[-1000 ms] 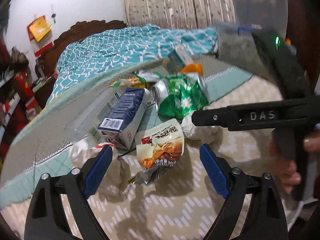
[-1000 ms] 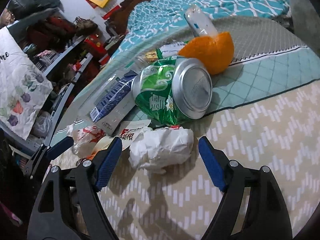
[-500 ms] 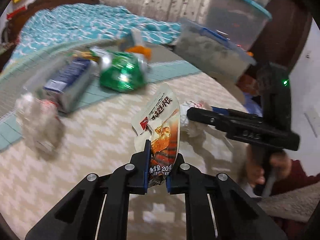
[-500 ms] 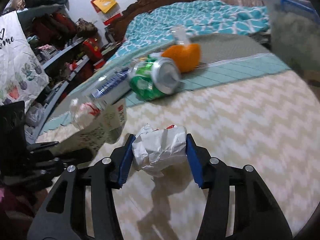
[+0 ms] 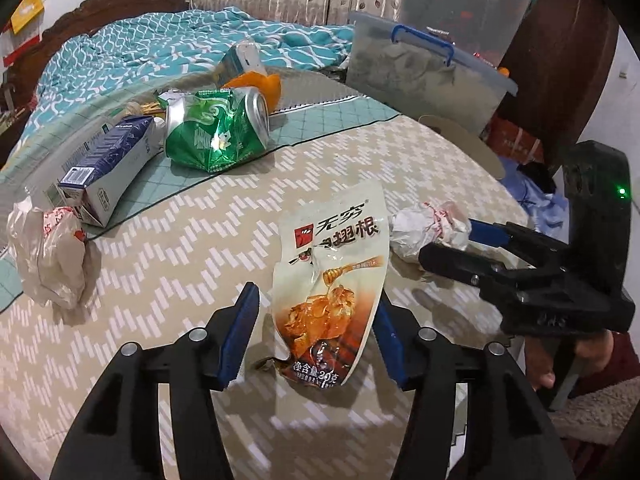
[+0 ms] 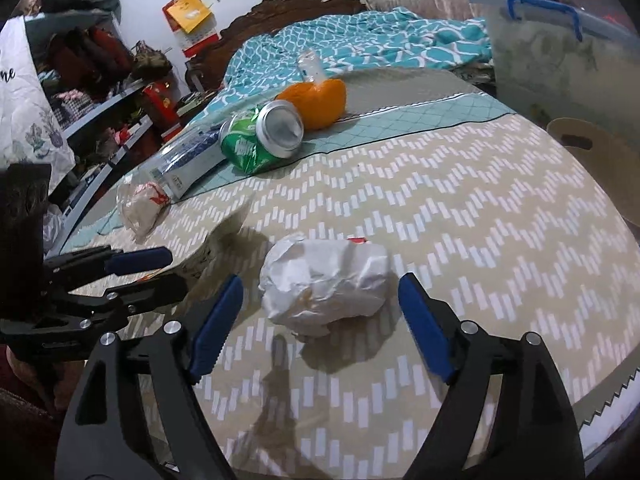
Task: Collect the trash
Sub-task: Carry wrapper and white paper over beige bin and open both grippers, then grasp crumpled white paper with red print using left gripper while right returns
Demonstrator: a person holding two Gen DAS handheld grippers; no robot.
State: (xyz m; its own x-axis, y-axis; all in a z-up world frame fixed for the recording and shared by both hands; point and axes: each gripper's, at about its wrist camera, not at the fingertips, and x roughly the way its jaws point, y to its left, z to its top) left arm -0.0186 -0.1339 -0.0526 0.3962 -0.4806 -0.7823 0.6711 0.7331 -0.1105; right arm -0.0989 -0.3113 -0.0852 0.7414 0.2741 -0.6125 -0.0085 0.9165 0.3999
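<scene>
An empty snack wrapper [image 5: 332, 284] lies on the beige zigzag cloth between the open fingers of my left gripper [image 5: 316, 332], which does not grip it. A crumpled white paper ball [image 6: 324, 280] lies between the open fingers of my right gripper [image 6: 320, 320]; it also shows in the left wrist view [image 5: 428, 226]. Farther back lie a crushed green can [image 5: 216, 132], a blue-and-white carton [image 5: 108, 168], a crumpled plastic bag [image 5: 48, 252] and an orange peel [image 6: 320, 100].
A lidded plastic storage bin [image 5: 424, 68] stands at the back right, with a larger one behind it. A teal patterned blanket [image 5: 168, 48] covers the bed behind. Cluttered shelves [image 6: 100, 92] stand at the left. The cloth's edge [image 6: 608, 404] drops off at the right.
Both grippers were shut on their items half a second ago and have now opened, leaving the wrapper and the paper ball on the cloth nearer the front edge.
</scene>
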